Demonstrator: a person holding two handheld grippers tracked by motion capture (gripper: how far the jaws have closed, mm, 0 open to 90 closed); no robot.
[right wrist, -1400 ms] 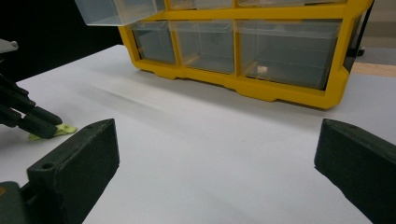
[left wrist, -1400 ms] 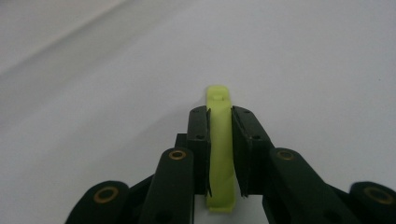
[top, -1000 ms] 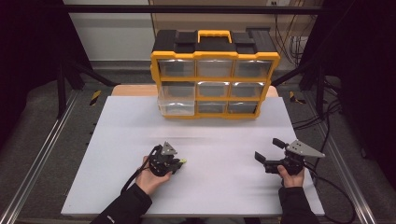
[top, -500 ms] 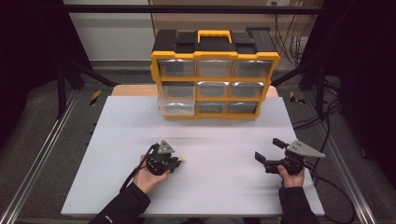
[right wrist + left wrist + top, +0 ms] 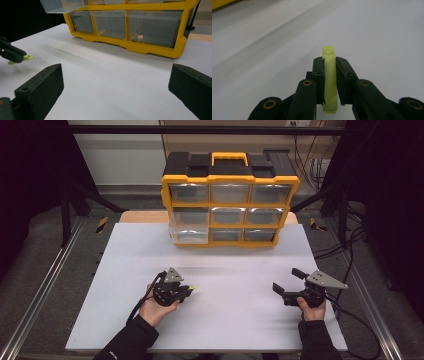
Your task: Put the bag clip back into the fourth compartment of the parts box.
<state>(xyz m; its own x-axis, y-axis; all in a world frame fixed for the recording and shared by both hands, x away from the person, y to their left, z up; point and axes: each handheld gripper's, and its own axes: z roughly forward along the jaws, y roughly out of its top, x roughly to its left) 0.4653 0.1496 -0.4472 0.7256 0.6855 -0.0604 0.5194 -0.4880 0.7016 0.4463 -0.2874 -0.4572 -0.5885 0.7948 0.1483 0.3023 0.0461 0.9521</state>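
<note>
My left gripper (image 5: 189, 290) hovers low over the white table, left of the middle, shut on a small flat yellow-green plastic piece (image 5: 192, 288). In the left gripper view the piece (image 5: 329, 82) stands edge-on between the two black pads, its rounded tip poking out past them. My right gripper (image 5: 287, 281) is at the right side of the table with its jaws wide apart and nothing between them. From the right gripper view (image 5: 116, 82) the left gripper's jaws (image 5: 12, 53) and the green piece (image 5: 28, 57) show at the far left.
A yellow and black organizer (image 5: 230, 182) with clear drawers stands at the back edge of the white table (image 5: 225, 330). Its bottom left drawer (image 5: 189, 234) is pulled partly out, also seen as a clear drawer (image 5: 62, 5). Metal rails run along both sides.
</note>
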